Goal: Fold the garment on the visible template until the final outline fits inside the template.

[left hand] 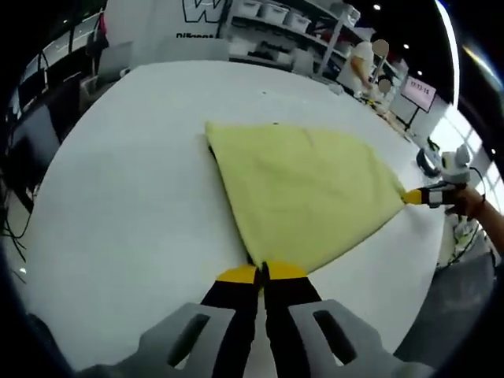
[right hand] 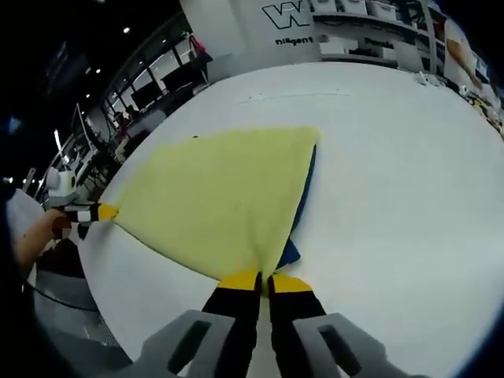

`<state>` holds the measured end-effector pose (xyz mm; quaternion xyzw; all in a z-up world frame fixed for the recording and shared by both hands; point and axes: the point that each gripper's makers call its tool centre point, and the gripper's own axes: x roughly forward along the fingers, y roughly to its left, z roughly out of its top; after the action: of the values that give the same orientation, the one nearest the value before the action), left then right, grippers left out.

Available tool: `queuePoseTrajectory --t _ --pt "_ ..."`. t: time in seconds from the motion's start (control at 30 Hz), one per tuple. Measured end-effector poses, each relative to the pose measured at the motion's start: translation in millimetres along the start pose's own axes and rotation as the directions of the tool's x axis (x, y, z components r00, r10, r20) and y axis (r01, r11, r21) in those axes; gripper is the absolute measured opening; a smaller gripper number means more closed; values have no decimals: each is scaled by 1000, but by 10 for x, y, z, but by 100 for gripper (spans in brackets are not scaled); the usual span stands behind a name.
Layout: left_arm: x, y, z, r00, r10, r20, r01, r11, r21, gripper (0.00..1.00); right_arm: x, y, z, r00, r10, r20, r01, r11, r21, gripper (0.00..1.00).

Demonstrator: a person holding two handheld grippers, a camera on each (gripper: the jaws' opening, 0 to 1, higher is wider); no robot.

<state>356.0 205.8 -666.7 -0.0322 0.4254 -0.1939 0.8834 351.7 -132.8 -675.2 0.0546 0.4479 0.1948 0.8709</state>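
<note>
Yellow garment (left hand: 303, 193), spread on white table (left hand: 126, 197), stretched between both grippers. Nearest in left gripper view: left gripper (left hand: 261, 273), jaws closed, pinching near corner of the cloth. Likewise in right gripper view: right gripper (right hand: 264, 280), jaws closed on the opposite corner. Blue template (right hand: 303, 201) edging out beneath the fabric, beside right gripper. Beyond: shelving (left hand: 291, 16) behind table.
</note>
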Motion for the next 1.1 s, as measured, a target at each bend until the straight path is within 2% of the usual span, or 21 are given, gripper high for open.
queuePoseTrajectory --t 0.13,0.23,0.6,0.93,1.0,1.1 --pt "-40 6 -39 1000 5 2 -5 1000 -11 2 -25 26 -49 1000 7 -9 -8 1000 -13 0" --pt "-70 3 -81 1000 -3 7 4 999 -50 2 -54 43 -93 1000 9 -12 -9 1000 -7 0" --pt "-157 -47 -206 1000 -14 13 14 998 -63 2 -115 82 -194 1000 15 -16 -15 1000 -11 0" --pt "-137 1 -198 1000 -7 25 9 998 -67 2 -120 93 -203 1000 14 -21 -15 999 -52 0" --pt "-129 15 -195 999 -2 40 5 997 -72 3 -121 75 -188 1000 13 -4 -13 1000 -8 0" --pt "-140 47 -129 996 33 86 -27 997 -72 5 -145 43 -148 999 -14 34 14 1000 3 9"
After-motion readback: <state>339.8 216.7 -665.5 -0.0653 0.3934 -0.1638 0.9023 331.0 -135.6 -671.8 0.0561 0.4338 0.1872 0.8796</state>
